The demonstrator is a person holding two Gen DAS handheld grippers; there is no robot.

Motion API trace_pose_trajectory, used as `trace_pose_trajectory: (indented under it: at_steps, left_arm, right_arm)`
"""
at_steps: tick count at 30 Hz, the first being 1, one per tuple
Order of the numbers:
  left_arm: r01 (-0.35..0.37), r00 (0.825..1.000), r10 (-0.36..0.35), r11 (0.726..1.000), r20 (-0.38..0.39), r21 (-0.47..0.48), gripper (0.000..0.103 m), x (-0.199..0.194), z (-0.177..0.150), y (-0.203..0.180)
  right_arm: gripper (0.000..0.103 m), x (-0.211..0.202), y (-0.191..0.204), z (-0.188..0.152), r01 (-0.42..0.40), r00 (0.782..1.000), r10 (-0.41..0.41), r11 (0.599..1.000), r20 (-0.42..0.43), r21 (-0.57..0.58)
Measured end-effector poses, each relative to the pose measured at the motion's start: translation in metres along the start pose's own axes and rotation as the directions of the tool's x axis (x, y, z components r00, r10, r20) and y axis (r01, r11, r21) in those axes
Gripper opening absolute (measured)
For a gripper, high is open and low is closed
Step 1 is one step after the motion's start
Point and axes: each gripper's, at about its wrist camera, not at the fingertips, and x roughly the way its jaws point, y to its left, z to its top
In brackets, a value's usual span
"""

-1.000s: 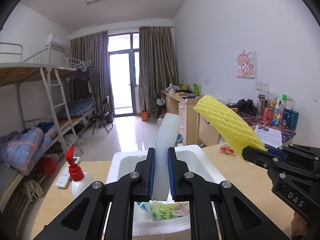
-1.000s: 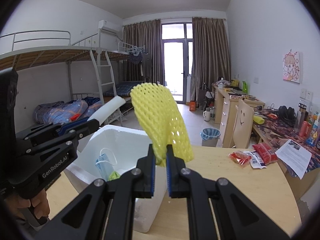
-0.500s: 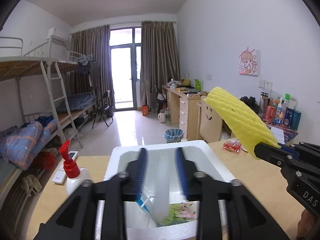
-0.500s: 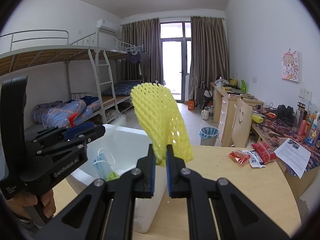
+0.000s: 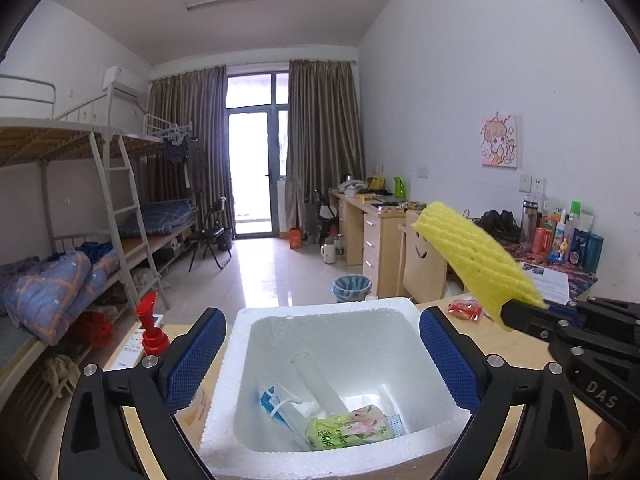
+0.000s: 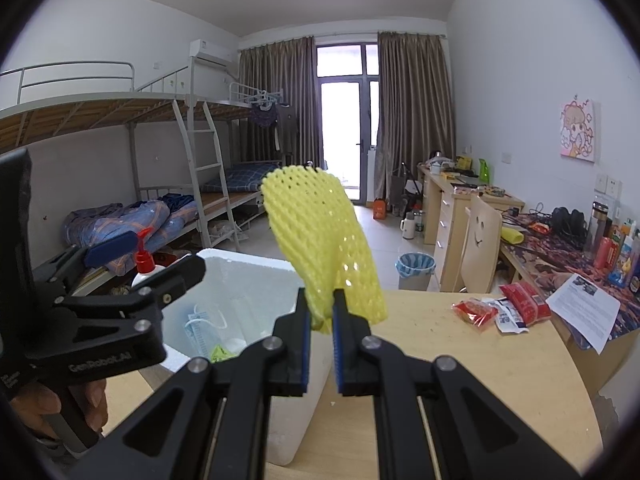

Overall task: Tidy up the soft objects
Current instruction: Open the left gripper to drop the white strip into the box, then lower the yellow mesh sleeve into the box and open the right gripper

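Observation:
A white foam box (image 5: 434, 434) sits on the wooden table below my left gripper (image 5: 322, 354), which is open and empty above it. Inside lie a white foam tube (image 5: 318, 384), a face mask (image 5: 278, 404) and a green packet (image 5: 346, 432). My right gripper (image 6: 320, 316) is shut on a yellow foam net (image 6: 324, 240), held upright just right of the box (image 6: 240, 280). The net also shows in the left wrist view (image 5: 476, 256), and the left gripper in the right wrist view (image 6: 144, 264).
A red-capped pump bottle (image 5: 150, 328) and a remote stand left of the box. Red snack packets (image 6: 500, 308) and a paper sheet (image 6: 588, 312) lie on the table's right side. Bunk beds are at the left, desks and a chair at the right.
My left gripper opened and let go of the white foam tube, which dropped into the box. The right gripper still holds the yellow net in about the same place.

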Motion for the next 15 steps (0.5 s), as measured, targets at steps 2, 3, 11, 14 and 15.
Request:
trace_pose_trajectory:
  at_steps: [2, 3, 11, 14, 15]
  left_arm:
    - [0.000, 1.000, 0.000, 1.000, 0.007, -0.002, 0.098, -0.004, 0.002, 0.002]
    - [-0.002, 1.000, 0.002, 1.000, 0.013, -0.003, 0.098, -0.006, 0.002, 0.003]
    - [-0.055, 0.996, 0.056, 0.998, 0.066, -0.020, 0.102, -0.030, 0.000, 0.018]
    - [-0.071, 0.995, 0.072, 0.997, 0.073, -0.023, 0.102, -0.036, -0.002, 0.023]
    - [-0.082, 0.994, 0.084, 0.996, 0.076, -0.027, 0.102, -0.039, -0.003, 0.026]
  right_arm:
    - [0.012, 0.001, 0.000, 0.000, 0.001, 1.000, -0.001, 1.000, -0.003, 0.000]
    - [0.012, 0.001, 0.001, 0.000, 0.001, 1.000, -0.001, 1.000, -0.004, 0.001]
    - [0.012, 0.003, 0.008, 0.005, -0.021, 1.000, 0.021, 1.000, 0.003, -0.013]
    - [0.012, 0.007, 0.016, 0.007, -0.036, 0.999, 0.036, 0.999, -0.001, -0.023]
    - [0.012, 0.008, 0.019, 0.007, -0.041, 0.999, 0.041, 0.999, -0.002, -0.026]
